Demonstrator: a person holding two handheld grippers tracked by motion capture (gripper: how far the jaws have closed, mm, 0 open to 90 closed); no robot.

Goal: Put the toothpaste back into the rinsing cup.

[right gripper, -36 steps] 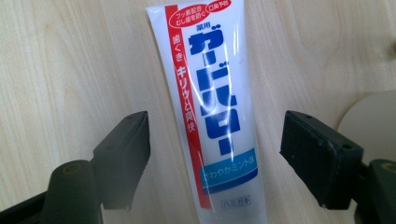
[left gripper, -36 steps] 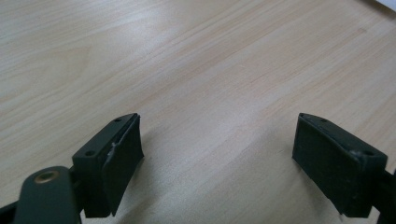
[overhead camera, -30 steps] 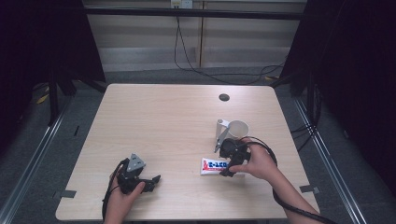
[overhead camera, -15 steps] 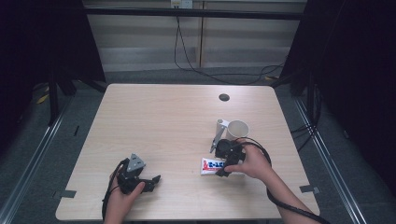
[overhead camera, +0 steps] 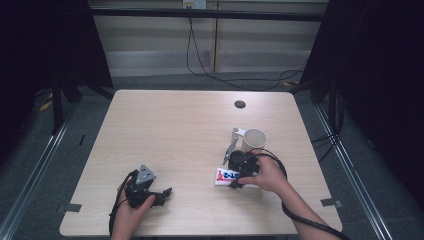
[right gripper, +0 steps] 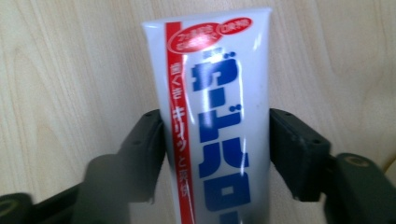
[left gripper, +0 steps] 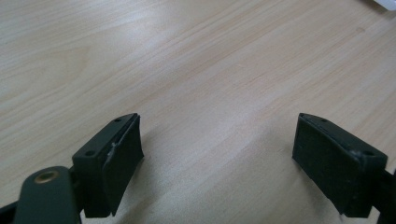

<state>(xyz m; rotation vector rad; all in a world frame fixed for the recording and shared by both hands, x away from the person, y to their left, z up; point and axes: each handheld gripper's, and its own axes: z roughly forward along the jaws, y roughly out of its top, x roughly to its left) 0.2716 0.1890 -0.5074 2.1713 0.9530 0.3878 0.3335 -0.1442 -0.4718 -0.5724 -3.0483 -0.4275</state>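
A white tube (right gripper: 219, 116) with blue and red print lies flat on the wooden table (overhead camera: 170, 130), right of centre. My right gripper (right gripper: 217, 116) points down over the tube (overhead camera: 224, 176). Its jaws have just been closing, and both pads now touch the tube's sides. In the high view the right gripper (overhead camera: 233, 174) sits at the tube's right end, under the person's hand. My left gripper (overhead camera: 162, 194) rests near the front left of the table. It stands open (left gripper: 219, 121) over bare wood with nothing between its fingers.
A white mug (overhead camera: 253, 139) stands just behind the right gripper, with a slim pale handle-like thing (overhead camera: 232, 145) leaning at its left. A round cable hole (overhead camera: 240, 104) lies near the table's back edge. Dark frames and floor surround the table.
The right hand has edged slightly left over the tube and its jaws have come in against the tube's sides. The left hand has kept still.
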